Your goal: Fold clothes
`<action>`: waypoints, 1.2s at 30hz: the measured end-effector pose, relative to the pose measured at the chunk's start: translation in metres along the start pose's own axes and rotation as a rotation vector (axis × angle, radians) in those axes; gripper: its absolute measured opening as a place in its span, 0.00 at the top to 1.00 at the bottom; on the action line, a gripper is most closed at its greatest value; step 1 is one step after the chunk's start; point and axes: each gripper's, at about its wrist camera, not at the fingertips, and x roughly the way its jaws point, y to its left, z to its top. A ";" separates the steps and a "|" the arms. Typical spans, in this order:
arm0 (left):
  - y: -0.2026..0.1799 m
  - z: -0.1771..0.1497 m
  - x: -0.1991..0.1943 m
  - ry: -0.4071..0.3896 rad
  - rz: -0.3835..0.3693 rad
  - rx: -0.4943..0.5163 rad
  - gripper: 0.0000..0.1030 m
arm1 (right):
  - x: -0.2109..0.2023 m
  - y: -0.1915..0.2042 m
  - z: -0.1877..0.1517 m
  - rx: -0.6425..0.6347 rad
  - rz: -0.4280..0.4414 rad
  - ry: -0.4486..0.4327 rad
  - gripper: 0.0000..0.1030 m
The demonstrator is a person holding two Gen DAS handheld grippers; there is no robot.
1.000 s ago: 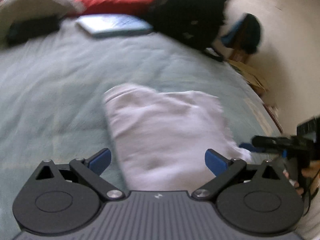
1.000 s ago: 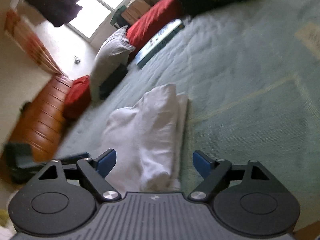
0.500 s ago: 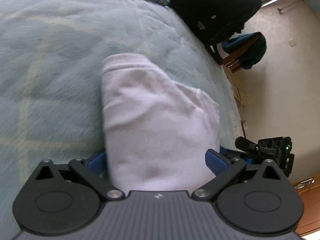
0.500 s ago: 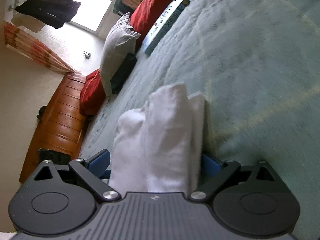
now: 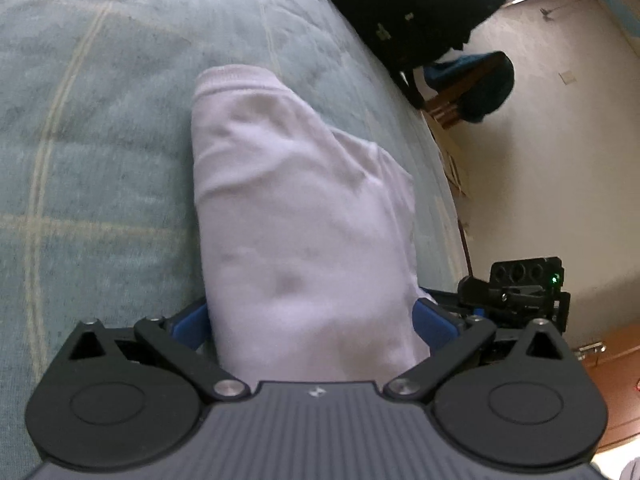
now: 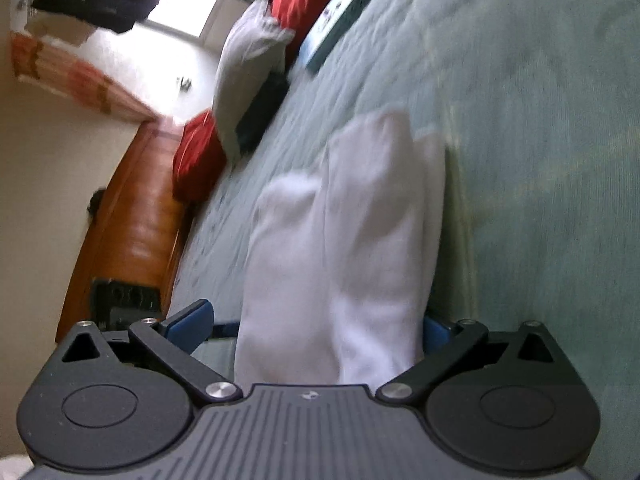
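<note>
A folded white garment (image 5: 296,200) lies on the green bedspread (image 5: 100,120) near the bed's edge. My left gripper (image 5: 310,320) is low over its near end, open wide, with the cloth filling the space between the blue fingers (image 5: 188,320). From the opposite end, my right gripper (image 6: 316,324) straddles the same garment (image 6: 360,220). Its jaws are opening; there is a gap at the left finger (image 6: 192,318), and the right one is partly hidden by cloth. Each gripper shows in the other's view: the right gripper (image 5: 516,292), the left gripper (image 6: 124,300).
A black backpack (image 5: 412,4) sits at the bed's far corner, with a chair bearing dark clothes (image 5: 472,84) on the floor beyond. A book (image 6: 348,4), a grey pillow (image 6: 248,72) and red cushions (image 6: 196,164) lie along the wooden bed board (image 6: 128,232).
Both grippers have come down and forward, so the garment's ends now lie between their fingers. Both views have rolled. The right jaws have widened.
</note>
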 end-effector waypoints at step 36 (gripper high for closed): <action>-0.024 0.027 0.010 -0.080 -0.128 -0.091 0.01 | 0.016 0.042 0.002 -0.099 -0.066 -0.066 0.00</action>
